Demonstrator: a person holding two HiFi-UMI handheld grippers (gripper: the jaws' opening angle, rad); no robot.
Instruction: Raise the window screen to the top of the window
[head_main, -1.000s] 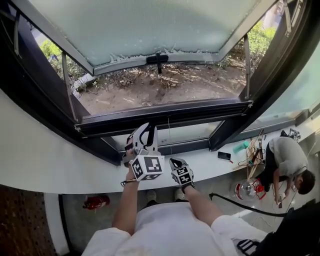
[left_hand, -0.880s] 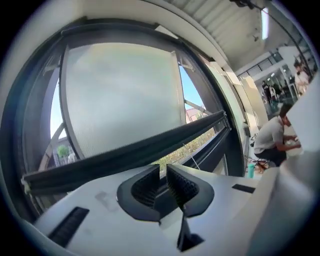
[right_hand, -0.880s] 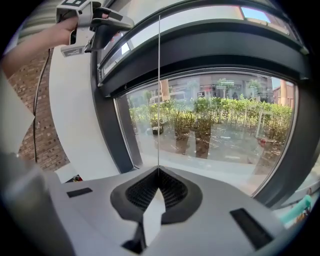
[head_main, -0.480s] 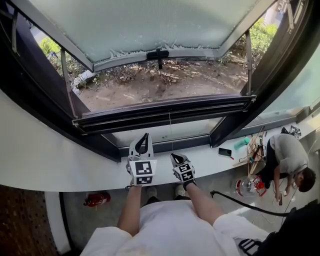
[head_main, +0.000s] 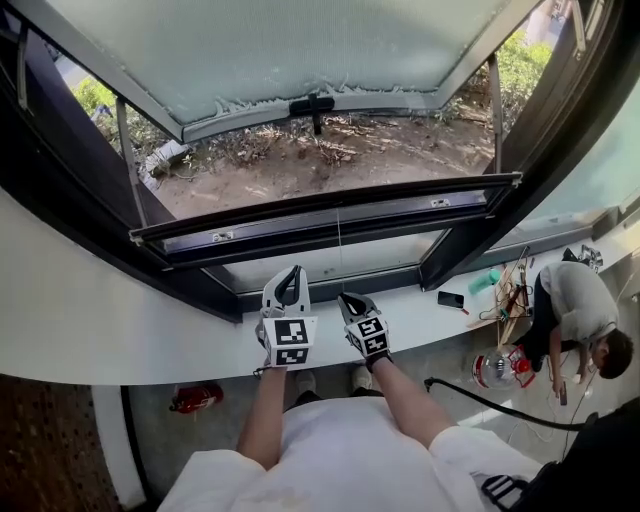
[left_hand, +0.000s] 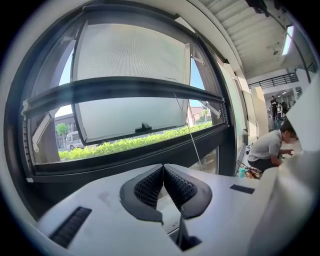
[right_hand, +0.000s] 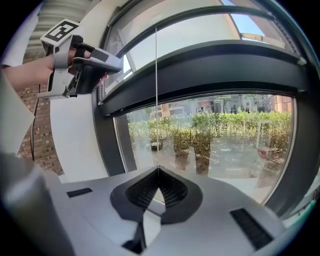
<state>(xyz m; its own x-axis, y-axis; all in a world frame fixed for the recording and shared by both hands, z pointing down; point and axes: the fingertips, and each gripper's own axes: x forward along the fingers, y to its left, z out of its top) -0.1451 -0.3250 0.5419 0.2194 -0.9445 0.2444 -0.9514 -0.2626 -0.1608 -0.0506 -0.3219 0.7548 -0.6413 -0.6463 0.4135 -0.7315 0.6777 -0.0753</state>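
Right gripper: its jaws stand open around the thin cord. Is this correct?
Not quite. The right gripper is not open: its jaws are shut on the cord, which runs up from their tips. The right gripper view shows this.

A plain ground-floor workroom in a larger building: right of the big black-framed window (head_main: 470, 255) a person (head_main: 575, 305) crouches among scattered tools (head_main: 512, 290), left of it stands a brick wall (right_hand: 37, 135), above it a ceiling strip light (left_hand: 287, 40) (a hedge (left_hand: 135, 145) just outside)
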